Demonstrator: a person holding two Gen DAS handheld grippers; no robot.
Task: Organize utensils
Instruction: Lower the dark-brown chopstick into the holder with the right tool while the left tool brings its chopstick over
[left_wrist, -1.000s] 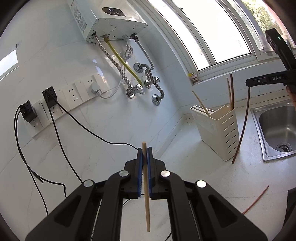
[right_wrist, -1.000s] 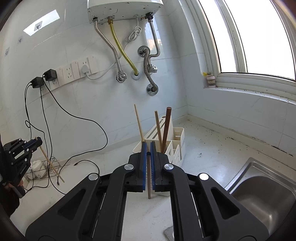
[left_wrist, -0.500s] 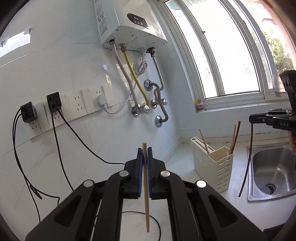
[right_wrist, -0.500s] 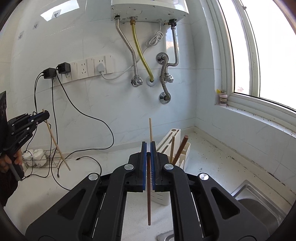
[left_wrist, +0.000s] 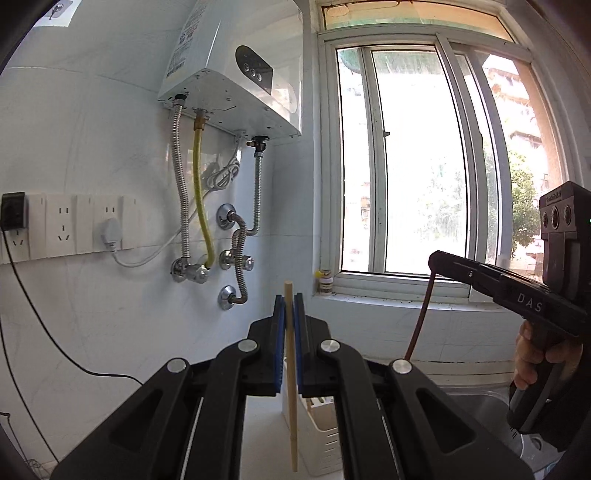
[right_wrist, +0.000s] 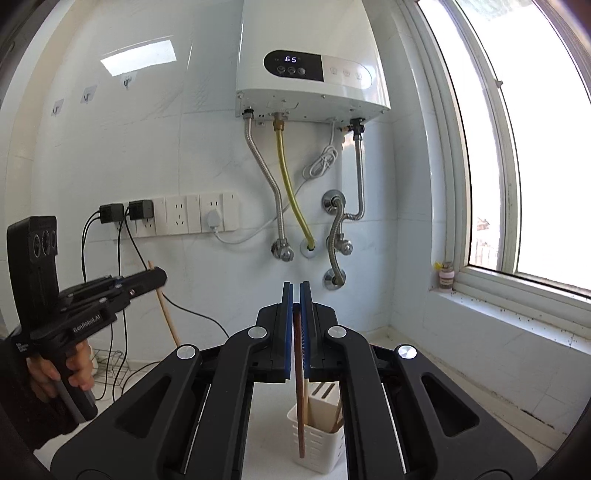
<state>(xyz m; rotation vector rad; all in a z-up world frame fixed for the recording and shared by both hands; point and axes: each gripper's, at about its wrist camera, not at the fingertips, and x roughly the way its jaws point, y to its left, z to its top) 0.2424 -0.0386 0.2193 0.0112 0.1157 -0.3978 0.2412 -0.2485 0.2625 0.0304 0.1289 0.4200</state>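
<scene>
Left wrist: tongs (left_wrist: 290, 325) clamping pale chopstick (left_wrist: 291, 398)

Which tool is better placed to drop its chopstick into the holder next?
Probably the right tool: its dark chopstick hangs in line with the white holder, while the left tool's light chopstick hangs beside its edge.
</scene>
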